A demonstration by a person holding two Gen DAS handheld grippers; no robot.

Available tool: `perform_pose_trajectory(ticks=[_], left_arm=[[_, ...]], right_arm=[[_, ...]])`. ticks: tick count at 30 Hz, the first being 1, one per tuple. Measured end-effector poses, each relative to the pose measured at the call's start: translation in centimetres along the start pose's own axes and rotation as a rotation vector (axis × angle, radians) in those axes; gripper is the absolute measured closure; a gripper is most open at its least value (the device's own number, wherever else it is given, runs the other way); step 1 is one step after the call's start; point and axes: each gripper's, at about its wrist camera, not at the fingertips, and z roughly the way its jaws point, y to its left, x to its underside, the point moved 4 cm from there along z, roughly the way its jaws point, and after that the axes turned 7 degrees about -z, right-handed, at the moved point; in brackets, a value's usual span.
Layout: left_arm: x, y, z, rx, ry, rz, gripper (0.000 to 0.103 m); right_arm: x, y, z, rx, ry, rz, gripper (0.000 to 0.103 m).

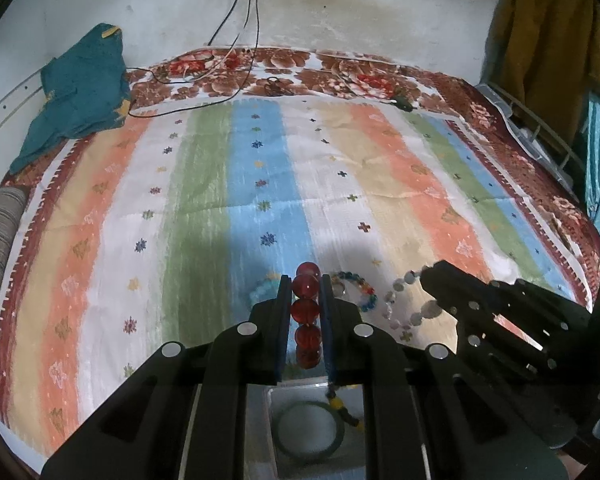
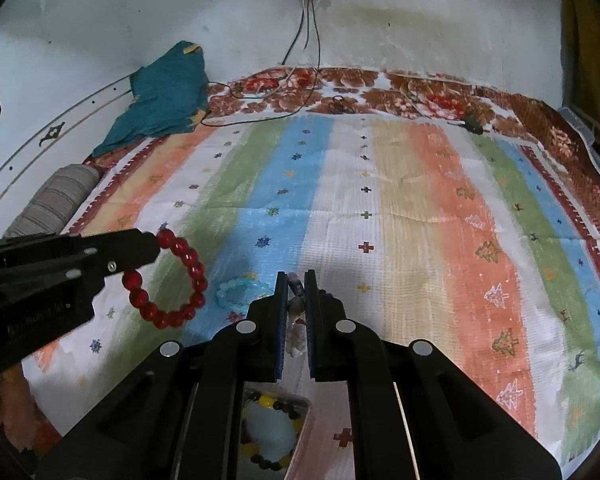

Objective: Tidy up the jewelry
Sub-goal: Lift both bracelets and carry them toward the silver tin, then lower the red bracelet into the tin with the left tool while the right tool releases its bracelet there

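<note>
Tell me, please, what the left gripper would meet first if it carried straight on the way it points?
Probably the striped bedspread: the left gripper, shut on the red bead bracelet, angles down at bare cloth, though depth is unclear.

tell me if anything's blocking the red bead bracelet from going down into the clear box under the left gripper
Nothing visible blocks it. The red bead bracelet hangs from the left gripper above the clear box, which is open-topped and already holds a green bangle and a beaded strand.
</note>
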Motion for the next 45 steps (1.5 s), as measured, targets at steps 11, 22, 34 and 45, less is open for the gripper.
perform_pose_trajectory(ticks=[11,22,34,45], left_arm=[[1.4,0.8,-1.7,0.015,-0.005,-0.017,0.09],[3.1,0.5,-3.3,0.045,-0.012,-0.019,0.09],[4.5,0.2,-4.1,0.042,-0.012,-0.002,0.09],[4.4,0.7,-4.1,-0.023,-0.033,-0.009,0.074]], right_arm=[[0.9,0.9,-1.6,-0.009,-0.013,-0.01,0.094],[1.5,1.1,-2.3,-0.004,-0.017,-0.018,0.094],[3.3,2.2,-3.5,-0.018,-0.002,-0.022,0.094],[4.1,1.5,-3.5,0.001,0.021,0.023,0.072]])
